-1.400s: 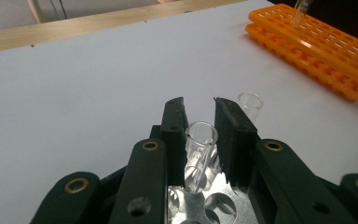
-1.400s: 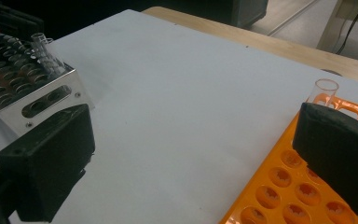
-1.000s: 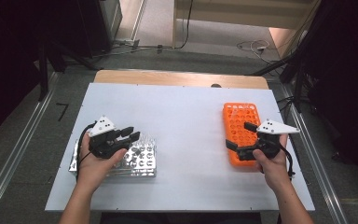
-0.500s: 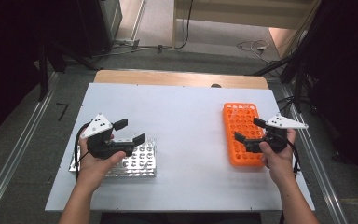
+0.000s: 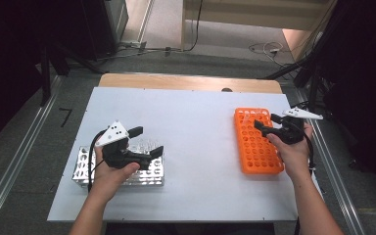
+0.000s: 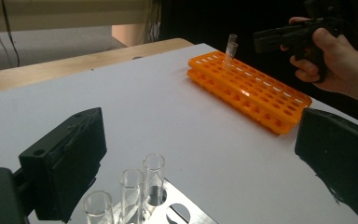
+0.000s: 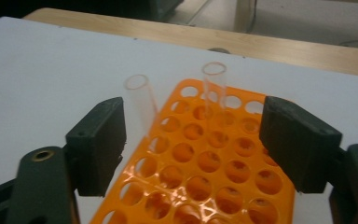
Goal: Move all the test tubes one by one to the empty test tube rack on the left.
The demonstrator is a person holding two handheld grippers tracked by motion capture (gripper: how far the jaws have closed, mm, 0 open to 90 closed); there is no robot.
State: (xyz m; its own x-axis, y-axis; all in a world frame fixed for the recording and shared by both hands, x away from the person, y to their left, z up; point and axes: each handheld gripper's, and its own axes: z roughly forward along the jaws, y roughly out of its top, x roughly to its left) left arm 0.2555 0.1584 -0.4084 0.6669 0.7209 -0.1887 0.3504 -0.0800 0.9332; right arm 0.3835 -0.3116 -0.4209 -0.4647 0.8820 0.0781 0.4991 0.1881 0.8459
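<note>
My left gripper (image 5: 147, 141) hovers over a metal tube rack (image 5: 85, 169) at the table's near left. Its jaws have just been opening and stand wide apart, with nothing between them. In the left gripper view (image 6: 203, 140), three clear glass tubes (image 6: 131, 186) stand in that rack just below the jaws. My right gripper (image 5: 267, 122) is above the far end of an orange rack (image 5: 257, 152) at the right. Its jaws (image 7: 193, 126) have just been closing but remain open. Two clear tubes (image 7: 213, 91) stand in the orange rack's far rows ahead of them, untouched.
The white tabletop (image 5: 196, 127) lies bare between the two racks. A wooden strip (image 5: 186, 82) runs along its far edge. Metal rails (image 5: 24, 147) flank the table on the floor. The orange rack (image 6: 256, 95) holds many vacant holes.
The left gripper's jaws opened wide and lifted slightly off the metal rack. The right gripper moved toward the orange rack's far end, and its jaws narrowed.
</note>
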